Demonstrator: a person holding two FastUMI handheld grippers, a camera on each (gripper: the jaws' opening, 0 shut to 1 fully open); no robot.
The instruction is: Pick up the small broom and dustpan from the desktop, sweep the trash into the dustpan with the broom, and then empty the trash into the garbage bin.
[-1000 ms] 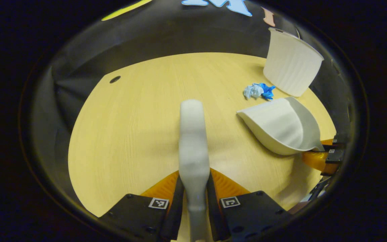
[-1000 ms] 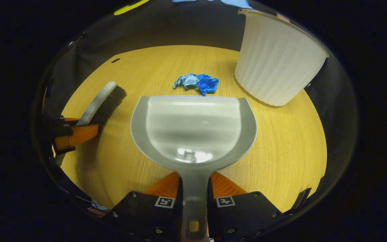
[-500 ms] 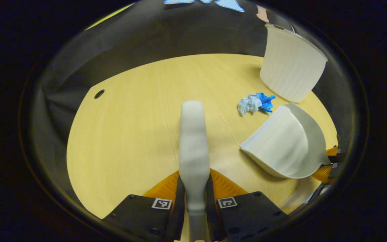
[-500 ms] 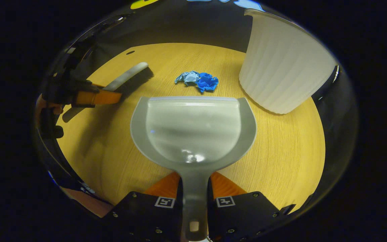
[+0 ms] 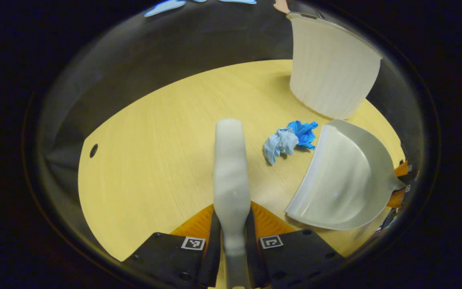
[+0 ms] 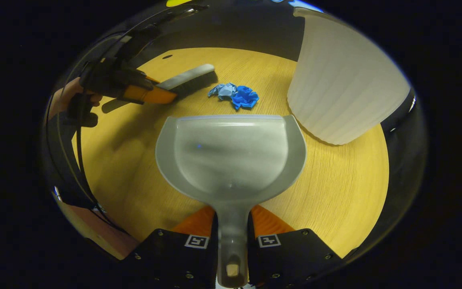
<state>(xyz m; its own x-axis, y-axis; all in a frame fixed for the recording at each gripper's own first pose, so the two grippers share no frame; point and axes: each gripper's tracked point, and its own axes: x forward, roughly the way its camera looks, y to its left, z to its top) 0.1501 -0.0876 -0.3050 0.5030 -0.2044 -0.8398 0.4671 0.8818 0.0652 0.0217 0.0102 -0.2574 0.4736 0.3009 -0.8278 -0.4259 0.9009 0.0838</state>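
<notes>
In the left gripper view my left gripper is shut on the grey broom, whose back runs away from me over the table. Crumpled blue paper trash lies just right of the broom's far end, at the lip of the grey dustpan. In the right gripper view my right gripper is shut on the dustpan handle; its lip faces the blue trash. The broom, bristles down, sits just left of the trash, held by the left gripper.
A white ribbed garbage bin stands on the wooden table right of the trash, also seen as the bin behind the dustpan. A person's hand holds the left gripper. A small cable hole is at the table's left.
The broom has swung toward the blue trash, from the table's left side to right beside it. The dustpan stays in front of the trash.
</notes>
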